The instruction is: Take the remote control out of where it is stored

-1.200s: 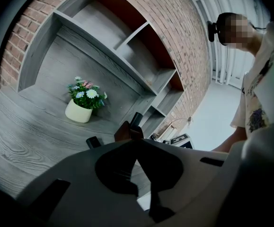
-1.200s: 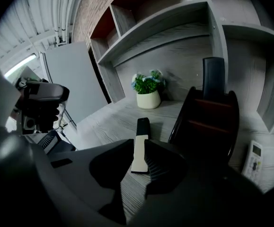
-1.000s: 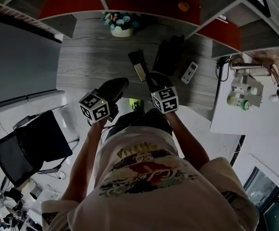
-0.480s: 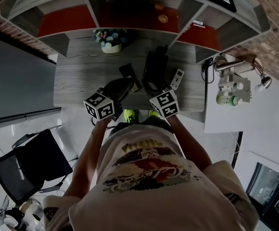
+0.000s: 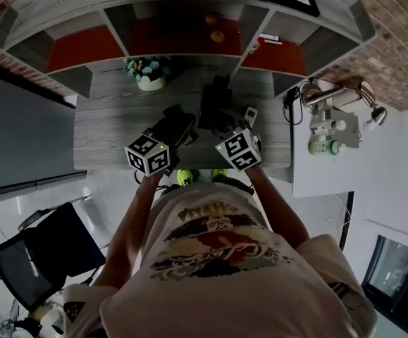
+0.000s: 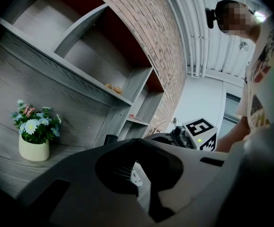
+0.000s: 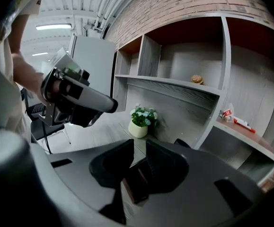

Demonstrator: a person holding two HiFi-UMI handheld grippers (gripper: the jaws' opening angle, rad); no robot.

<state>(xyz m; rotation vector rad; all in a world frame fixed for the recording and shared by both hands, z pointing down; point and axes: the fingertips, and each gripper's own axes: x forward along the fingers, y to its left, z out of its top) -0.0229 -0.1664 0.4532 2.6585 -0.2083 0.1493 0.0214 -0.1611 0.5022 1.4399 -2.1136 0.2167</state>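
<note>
A white remote control (image 5: 249, 115) lies on the grey desk (image 5: 105, 122), just right of a black upright holder (image 5: 214, 101). In the left gripper view the remote (image 6: 137, 176) shows through the hole behind the jaws. My left gripper (image 5: 180, 122) (image 6: 136, 143) hovers over the desk's middle, its tips touching, nothing between them. My right gripper (image 5: 226, 127) (image 7: 139, 148) hangs beside it, close to the holder and remote, jaws a narrow gap apart and empty. Below that gap a dark flat object (image 7: 134, 183) rests on the desk.
A flower pot (image 5: 147, 74) (image 7: 139, 124) stands at the desk's back left. Open shelves above hold small orange things (image 5: 218, 36) and a tube (image 7: 234, 118). A white side table (image 5: 330, 160) with a lamp stands right; an office chair (image 5: 41, 238) is behind left.
The person has stepped closer to the desk. Both grippers have moved forward over it, and now reach the black holder and the white remote.
</note>
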